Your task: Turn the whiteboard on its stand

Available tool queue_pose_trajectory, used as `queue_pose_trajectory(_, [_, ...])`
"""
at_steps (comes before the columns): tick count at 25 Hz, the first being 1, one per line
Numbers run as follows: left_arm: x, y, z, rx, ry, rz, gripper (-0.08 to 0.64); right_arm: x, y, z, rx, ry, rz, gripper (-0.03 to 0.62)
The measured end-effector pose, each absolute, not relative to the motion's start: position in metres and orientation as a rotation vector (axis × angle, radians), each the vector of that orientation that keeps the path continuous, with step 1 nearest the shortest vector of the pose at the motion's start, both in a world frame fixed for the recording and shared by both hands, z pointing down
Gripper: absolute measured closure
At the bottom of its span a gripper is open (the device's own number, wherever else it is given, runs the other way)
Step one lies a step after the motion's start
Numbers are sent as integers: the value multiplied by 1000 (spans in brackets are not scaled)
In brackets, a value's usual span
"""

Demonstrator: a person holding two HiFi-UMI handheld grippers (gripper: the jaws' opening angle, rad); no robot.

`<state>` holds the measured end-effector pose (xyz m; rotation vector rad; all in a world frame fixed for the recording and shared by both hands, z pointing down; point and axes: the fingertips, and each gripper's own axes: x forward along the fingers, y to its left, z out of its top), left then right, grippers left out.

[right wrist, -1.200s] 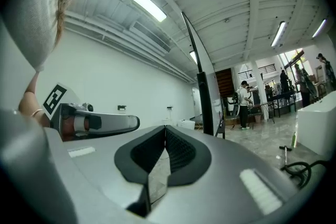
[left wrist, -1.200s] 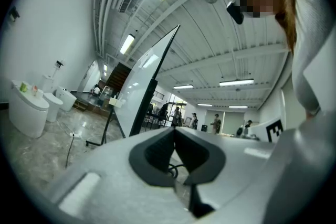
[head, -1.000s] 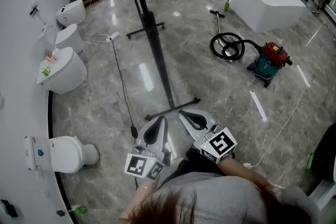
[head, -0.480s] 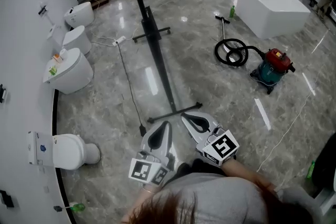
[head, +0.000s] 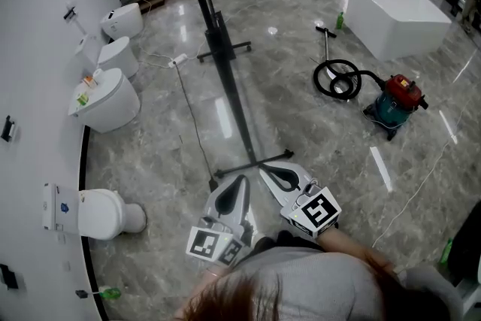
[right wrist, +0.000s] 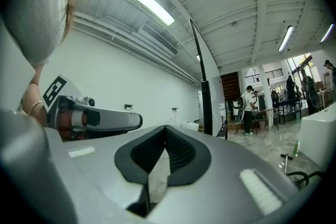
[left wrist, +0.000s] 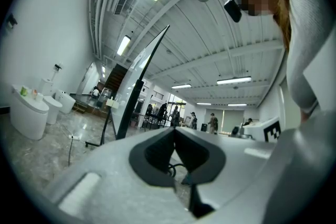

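Note:
The whiteboard (head: 225,79) stands edge-on ahead of me, a thin black line running away across the floor on a black stand with a cross foot (head: 252,163) at its near end. In the left gripper view the whiteboard (left wrist: 140,81) leans up to the left. The right gripper view shows the whiteboard (right wrist: 206,97) as a dark upright edge. My left gripper (head: 241,178) and right gripper (head: 264,165) sit side by side just short of the near foot, both pointing level at it. The left gripper (left wrist: 175,130) and right gripper (right wrist: 166,129) are each shut on nothing.
Several white toilets (head: 105,98) line the left wall. A black cable (head: 194,124) with a power strip runs along the floor left of the stand. A red and teal vacuum cleaner (head: 394,105) with its hose lies to the right, and a white bathtub (head: 394,11) sits behind it.
My left gripper has edged forward, closer to the stand's near foot. The right gripper has kept its place. Both stay shut.

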<state>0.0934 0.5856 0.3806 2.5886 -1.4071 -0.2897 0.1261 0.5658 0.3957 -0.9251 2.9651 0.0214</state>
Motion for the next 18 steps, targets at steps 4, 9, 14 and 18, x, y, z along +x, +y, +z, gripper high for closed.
queue_pose_trajectory(4, [90, 583, 380, 2590, -1419, -294, 558, 125, 563, 396, -922, 2965, 22, 588])
queue_pose_trajectory(9, [89, 578, 380, 2588, -1429, -301, 558, 127, 558, 397, -931, 2962, 26, 588])
queue_pose_trajectory(14, [87, 574, 381, 2584, -1429, -301, 558, 125, 556, 397, -923, 2963, 25, 588])
queue_pose_trajectory(18, [84, 576, 379, 2593, -1432, -299, 558, 122, 557, 396, -920, 2957, 29, 588])
